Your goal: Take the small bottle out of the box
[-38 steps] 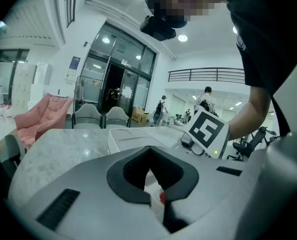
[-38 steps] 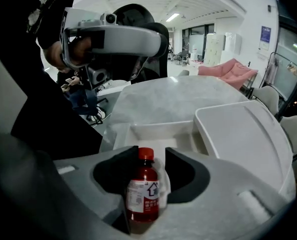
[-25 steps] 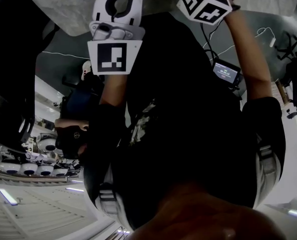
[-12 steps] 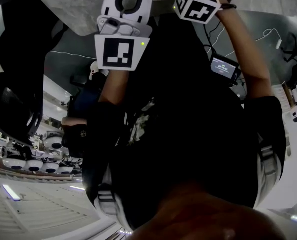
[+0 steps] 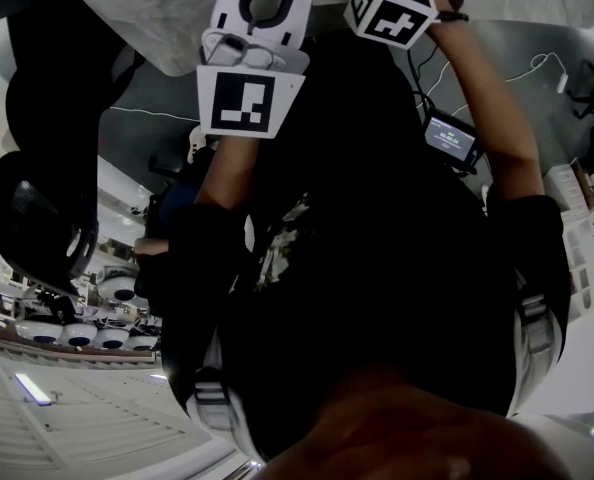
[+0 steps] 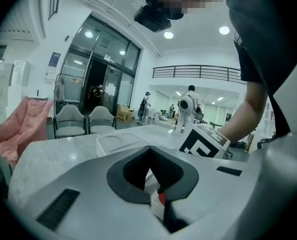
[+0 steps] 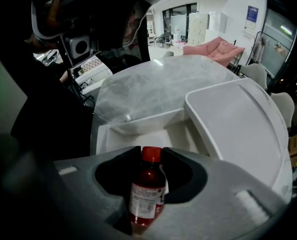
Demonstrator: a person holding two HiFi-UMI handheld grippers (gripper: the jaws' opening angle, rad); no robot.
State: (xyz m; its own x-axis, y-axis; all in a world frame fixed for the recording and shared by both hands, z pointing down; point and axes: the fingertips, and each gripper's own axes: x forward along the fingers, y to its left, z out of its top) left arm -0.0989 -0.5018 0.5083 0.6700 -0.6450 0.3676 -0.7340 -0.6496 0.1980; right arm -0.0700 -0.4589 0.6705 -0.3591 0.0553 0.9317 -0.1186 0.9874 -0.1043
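Note:
The small bottle [image 7: 147, 194] has a red cap, dark red contents and a white label. It stands between the jaws of my right gripper [image 7: 152, 153], which have just been closing and now press on its neck from both sides. Just beyond it lies the open white box [image 7: 138, 136] with its lid [image 7: 238, 124] folded back to the right. My left gripper [image 6: 149, 148] has its jaw tips together, and a bit of white and red shows through the gap behind them. In the head view only the grippers' rear parts show: the left marker plate [image 5: 239, 104] and the right marker cube [image 5: 390, 6].
The box rests on a pale marble table [image 7: 158, 84]. In the left gripper view the white box [image 6: 119, 140] lies ahead, with the right gripper's marker cube [image 6: 203, 143] and a forearm [image 6: 246, 116] beside it. Grey chairs [image 6: 83, 120] and pink cloth [image 6: 18, 126] stand beyond the table.
In the head view the left marker plate has drifted slightly right and up, and the right cube slightly left. The jaws stay out of sight there.

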